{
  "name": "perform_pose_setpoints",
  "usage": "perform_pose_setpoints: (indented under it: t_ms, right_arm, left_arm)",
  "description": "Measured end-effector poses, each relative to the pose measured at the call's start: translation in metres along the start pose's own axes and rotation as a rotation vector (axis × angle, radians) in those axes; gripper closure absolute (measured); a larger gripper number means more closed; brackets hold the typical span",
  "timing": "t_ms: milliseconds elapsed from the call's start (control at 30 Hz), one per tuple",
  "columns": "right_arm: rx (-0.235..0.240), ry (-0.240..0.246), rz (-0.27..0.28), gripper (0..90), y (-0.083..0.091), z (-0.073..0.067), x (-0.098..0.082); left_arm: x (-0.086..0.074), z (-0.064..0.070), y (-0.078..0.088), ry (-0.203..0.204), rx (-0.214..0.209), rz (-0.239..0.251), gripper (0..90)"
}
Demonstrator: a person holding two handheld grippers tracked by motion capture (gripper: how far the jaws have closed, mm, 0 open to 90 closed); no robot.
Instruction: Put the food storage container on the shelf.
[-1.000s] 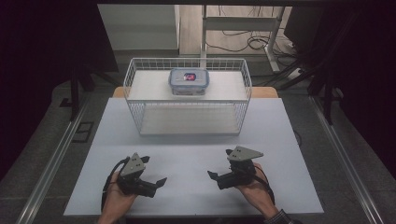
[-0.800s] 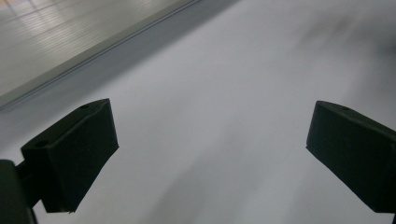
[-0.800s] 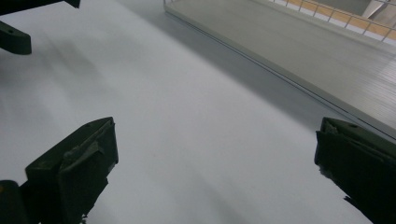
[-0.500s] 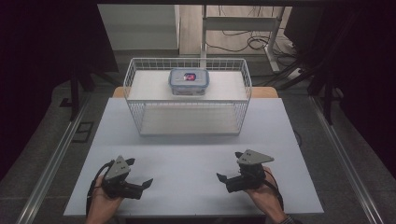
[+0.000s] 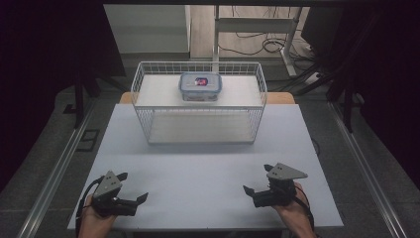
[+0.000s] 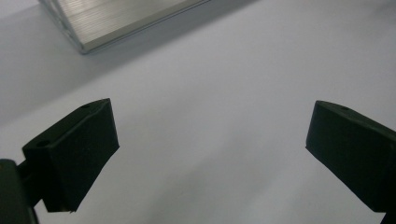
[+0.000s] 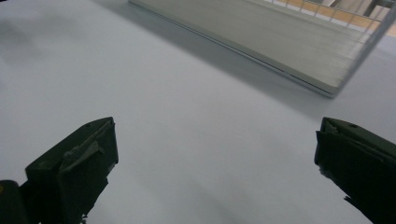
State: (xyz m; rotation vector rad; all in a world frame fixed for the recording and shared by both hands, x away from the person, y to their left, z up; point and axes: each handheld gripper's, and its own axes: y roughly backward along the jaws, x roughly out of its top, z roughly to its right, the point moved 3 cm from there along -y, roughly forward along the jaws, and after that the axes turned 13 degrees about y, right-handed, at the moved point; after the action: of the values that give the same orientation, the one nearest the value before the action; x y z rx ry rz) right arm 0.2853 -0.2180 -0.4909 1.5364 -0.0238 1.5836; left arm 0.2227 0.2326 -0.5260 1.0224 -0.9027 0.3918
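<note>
Left gripper [image 5: 130, 202]: lower left of the high view, resting low over the counter [image 5: 208, 173], jaws spread wide and empty. Its own view has bare white surface between the jaws, with an edge of the basket base at upper left.

Counter: white board, bare in the middle between the two hands.

Wire basket [image 5: 199, 101]: upper centre of the high view, at the far end of the counter, well apart from both grippers. White wire walls, open at the top.

Lidded food container [image 5: 200, 87]: clear plastic box with a blue-rimmed lid, sitting toward the back of the basket, upright and level, touching neither gripper.

Right gripper [image 5: 258, 191]: lower right of the high view, also released, jaws wide with nothing between them. The basket's near edge crosses the top of its view [image 7: 261, 42].

Step in hand (judgement): the reach toward the container looks not yet begun; both hands sit at the near edge.

Doing it well (judgement): come in over the basket rim from above, not through the wire; keep the jaws open until they straddle the box; grip across the lid's short sides and lift straight up so the box clears the wall.
</note>
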Motion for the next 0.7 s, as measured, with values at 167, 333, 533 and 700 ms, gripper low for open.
perform_pose_setpoints:
  t_ms: [167,333,533,700]
  right_arm:
    - [-0.031,-0.014,-0.013,0.0,0.009,0.005,-0.01]
    - [-0.062,-0.028,-0.022,0.0,0.018,0.009,-0.019]
    - [-0.106,-0.05,-0.034,0.0,0.03,0.015,-0.033]
    - [-0.123,-0.064,-0.04,0.0,0.035,0.018,-0.04]
  left_arm:
    - [-0.006,-0.006,0.008,0.013,0.022,-0.001,2.1]
    - [-0.012,-0.011,0.014,0.02,0.045,-0.002,2.1]
    - [-0.021,-0.02,0.022,0.036,0.078,0.005,2.1]
    - [-0.026,-0.025,0.027,0.05,0.095,0.008,2.1]
